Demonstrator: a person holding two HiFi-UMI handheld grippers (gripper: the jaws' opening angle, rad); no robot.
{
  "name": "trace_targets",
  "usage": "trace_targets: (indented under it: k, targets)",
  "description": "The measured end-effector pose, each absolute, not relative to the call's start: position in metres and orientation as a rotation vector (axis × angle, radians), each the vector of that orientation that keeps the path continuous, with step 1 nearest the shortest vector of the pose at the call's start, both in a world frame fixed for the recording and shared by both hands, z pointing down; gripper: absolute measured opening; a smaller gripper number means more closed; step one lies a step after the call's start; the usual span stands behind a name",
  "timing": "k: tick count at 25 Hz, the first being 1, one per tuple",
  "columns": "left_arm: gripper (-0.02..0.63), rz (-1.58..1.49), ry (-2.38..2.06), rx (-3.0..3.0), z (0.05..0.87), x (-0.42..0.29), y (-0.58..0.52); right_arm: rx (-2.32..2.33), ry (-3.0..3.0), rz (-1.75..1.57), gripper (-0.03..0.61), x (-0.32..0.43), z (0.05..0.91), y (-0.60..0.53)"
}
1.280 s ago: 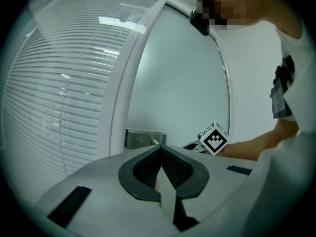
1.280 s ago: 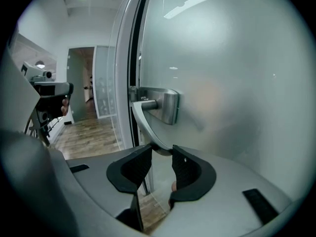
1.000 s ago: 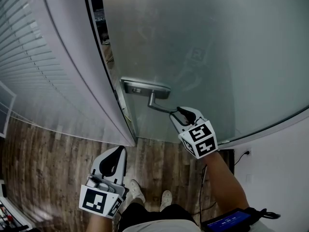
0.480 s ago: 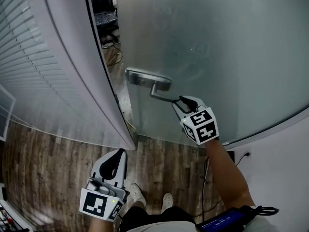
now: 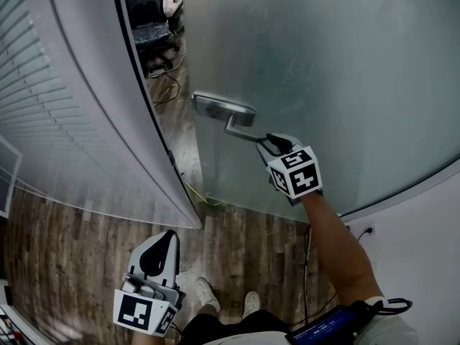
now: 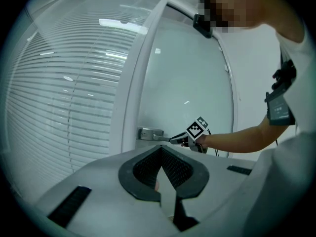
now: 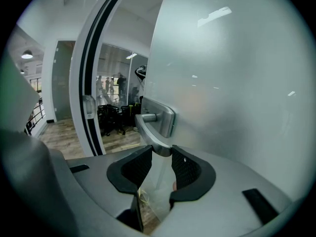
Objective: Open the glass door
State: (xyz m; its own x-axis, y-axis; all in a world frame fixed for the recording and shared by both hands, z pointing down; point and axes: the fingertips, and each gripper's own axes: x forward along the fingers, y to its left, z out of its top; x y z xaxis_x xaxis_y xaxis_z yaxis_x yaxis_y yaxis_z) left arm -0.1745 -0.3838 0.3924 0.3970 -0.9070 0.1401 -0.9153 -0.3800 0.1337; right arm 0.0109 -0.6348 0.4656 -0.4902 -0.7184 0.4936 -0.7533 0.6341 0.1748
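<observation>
The frosted glass door [image 5: 323, 63] stands wider ajar from its white frame [image 5: 108, 113] than a second ago. It is drawn by the right gripper [image 5: 263, 144], whose jaws clamp the end of the silver metal lever handle [image 5: 237, 130]. The left gripper [image 5: 169, 234], jaws together and empty, hangs low over the wood-plank floor [image 5: 57, 243].

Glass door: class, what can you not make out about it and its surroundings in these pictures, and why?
1. Head view: the tip of the door handle lever is hidden between the jaws of the right gripper.
2. Head view: the glass door is frosted, so whatever stands behind it is hidden. Its top is cut off by the picture's edge.
3. Right gripper view: the figures in the far room are too small to describe.
</observation>
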Motion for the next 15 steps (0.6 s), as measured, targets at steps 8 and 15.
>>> trace_targets:
  k: [8,15]
  targets:
    - [-0.002,0.041,-1.655,2.44,0.396,-0.189,-0.371,1.225,-2.334,0.107,0.125,0.014,0.467,-0.649]
    - [-0.002,0.019,-1.679,2.395,0.391,-0.182,-0.377,1.271,-2.332,0.11,0.124,0.032,0.47,-0.686]
